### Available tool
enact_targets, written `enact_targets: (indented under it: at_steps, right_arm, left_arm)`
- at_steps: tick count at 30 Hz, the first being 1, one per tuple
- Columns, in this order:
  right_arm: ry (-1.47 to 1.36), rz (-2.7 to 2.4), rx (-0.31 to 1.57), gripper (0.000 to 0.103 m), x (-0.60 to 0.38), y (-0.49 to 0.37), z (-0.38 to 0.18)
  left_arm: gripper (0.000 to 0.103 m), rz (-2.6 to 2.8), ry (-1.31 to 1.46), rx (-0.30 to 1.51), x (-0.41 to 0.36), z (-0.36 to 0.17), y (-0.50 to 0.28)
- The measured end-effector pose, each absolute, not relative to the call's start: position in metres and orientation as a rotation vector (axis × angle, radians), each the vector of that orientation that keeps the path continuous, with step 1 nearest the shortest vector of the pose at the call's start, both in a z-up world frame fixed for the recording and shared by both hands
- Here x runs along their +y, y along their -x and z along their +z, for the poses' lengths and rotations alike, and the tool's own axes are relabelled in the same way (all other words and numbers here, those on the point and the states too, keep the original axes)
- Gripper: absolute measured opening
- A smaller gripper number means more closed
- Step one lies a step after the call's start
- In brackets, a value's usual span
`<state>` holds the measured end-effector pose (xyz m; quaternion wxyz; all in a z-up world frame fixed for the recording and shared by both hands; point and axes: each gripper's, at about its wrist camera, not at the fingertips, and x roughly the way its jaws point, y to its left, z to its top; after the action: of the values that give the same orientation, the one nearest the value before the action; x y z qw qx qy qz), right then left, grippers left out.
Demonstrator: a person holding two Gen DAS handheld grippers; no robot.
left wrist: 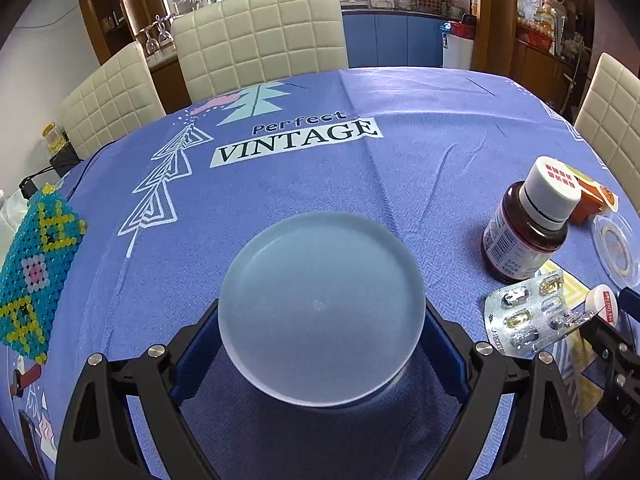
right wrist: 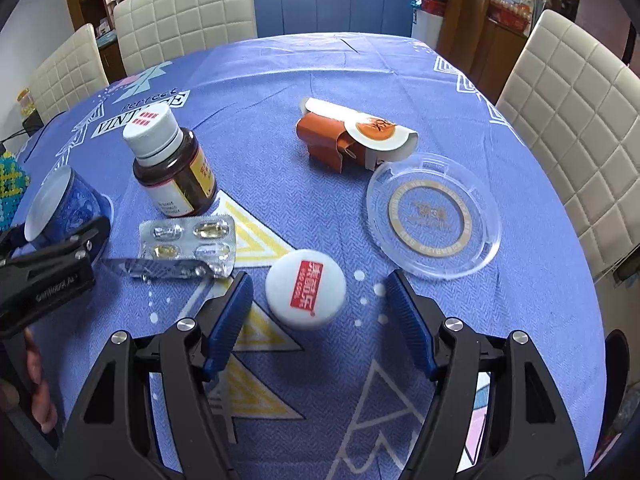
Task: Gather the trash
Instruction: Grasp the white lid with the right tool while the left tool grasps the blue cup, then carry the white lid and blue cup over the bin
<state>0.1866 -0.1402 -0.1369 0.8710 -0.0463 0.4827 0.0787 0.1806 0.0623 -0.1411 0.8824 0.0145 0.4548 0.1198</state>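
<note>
A wide stretch of the desk (left wrist: 420,128) is lying bare beyond the cup (left wrist: 320,304), which is filling the gap of the left hand-held gripper (left wrist: 320,344). To its right, the bottle (left wrist: 528,228), blister pack (left wrist: 528,312) and right hand-held gripper (right wrist: 318,300) are crowding the way. The white cap (right wrist: 306,290) is sitting between the right jaws with room on both sides. The clear lid (right wrist: 434,216) and orange box (right wrist: 344,140) are standing beyond, and chairs (right wrist: 572,120) are ringing the desk edge.
</note>
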Motion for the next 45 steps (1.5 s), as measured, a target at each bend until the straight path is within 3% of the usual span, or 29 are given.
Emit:
enact_targets:
  at_steps: [3, 8, 9, 29, 45]
  right_arm:
    - [0.105, 0.178, 0.987, 0.067, -0.139, -0.183, -0.138]
    - [0.108, 0.204, 0.975, 0.042, -0.137, -0.185, -0.136]
    - [0.111, 0.208, 0.975, 0.042, -0.136, -0.185, -0.135]
    - [0.142, 0.207, 0.934, 0.042, -0.144, -0.157, -0.104]
    - [0.128, 0.094, 0.872, 0.042, -0.204, -0.105, -0.068]
  left_arm:
    - [0.088, 0.230, -0.020, 0.950, 0.064, -0.143, -0.184]
    - [0.085, 0.232, -0.002, 0.947, 0.067, -0.143, -0.181]
    - [0.079, 0.228, 0.000, 0.944, 0.067, -0.143, -0.180]
    - [0.079, 0.184, -0.044, 0.894, 0.040, -0.117, -0.129]
    - [0.079, 0.018, -0.137, 0.831, -0.044, -0.091, -0.098]
